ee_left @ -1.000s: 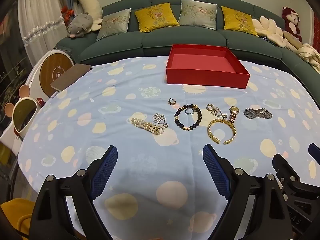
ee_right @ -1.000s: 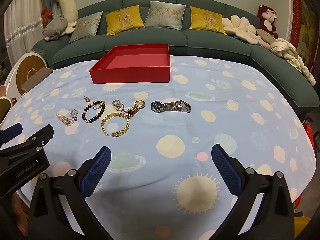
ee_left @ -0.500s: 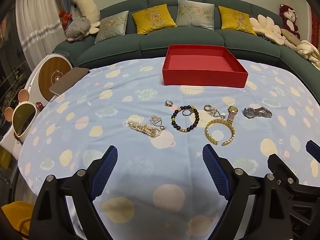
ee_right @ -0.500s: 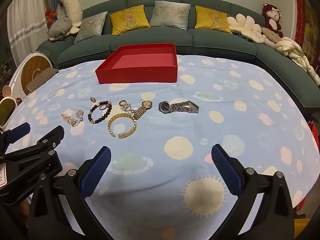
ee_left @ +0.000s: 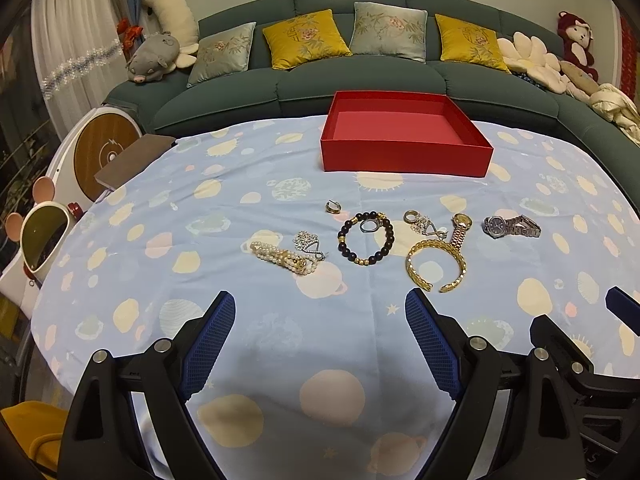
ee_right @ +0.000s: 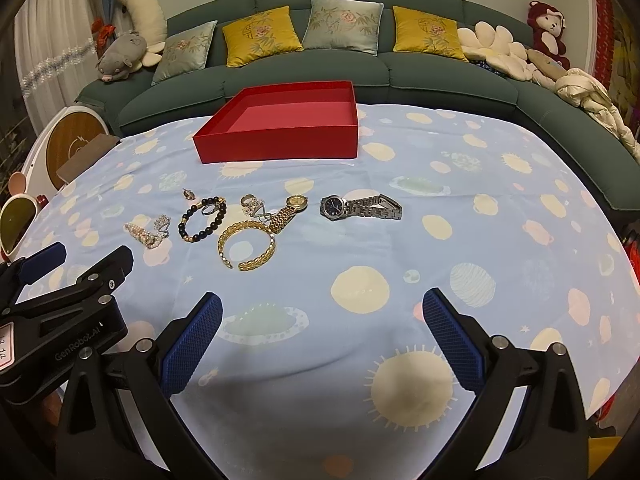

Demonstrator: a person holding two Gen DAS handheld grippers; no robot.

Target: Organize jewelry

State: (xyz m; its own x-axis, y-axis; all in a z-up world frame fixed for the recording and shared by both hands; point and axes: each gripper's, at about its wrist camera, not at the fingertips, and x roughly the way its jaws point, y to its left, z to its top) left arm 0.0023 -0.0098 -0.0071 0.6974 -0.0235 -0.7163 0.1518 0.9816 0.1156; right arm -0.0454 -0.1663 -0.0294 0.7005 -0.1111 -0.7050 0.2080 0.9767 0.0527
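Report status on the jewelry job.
Left gripper open, right gripper open, both empty. Square red cardboard box empty; jewelry on tablecloth. Path clear.

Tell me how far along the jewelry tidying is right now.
Nothing looks done yet: the red box holds no jewelry. Nothing is in hand either; the left gripper and right gripper are both open above the tablecloth. Everything is left: the pearl bracelet, bead bracelet, gold bangle, gold watch, silver watch and the small rings lie on the cloth.
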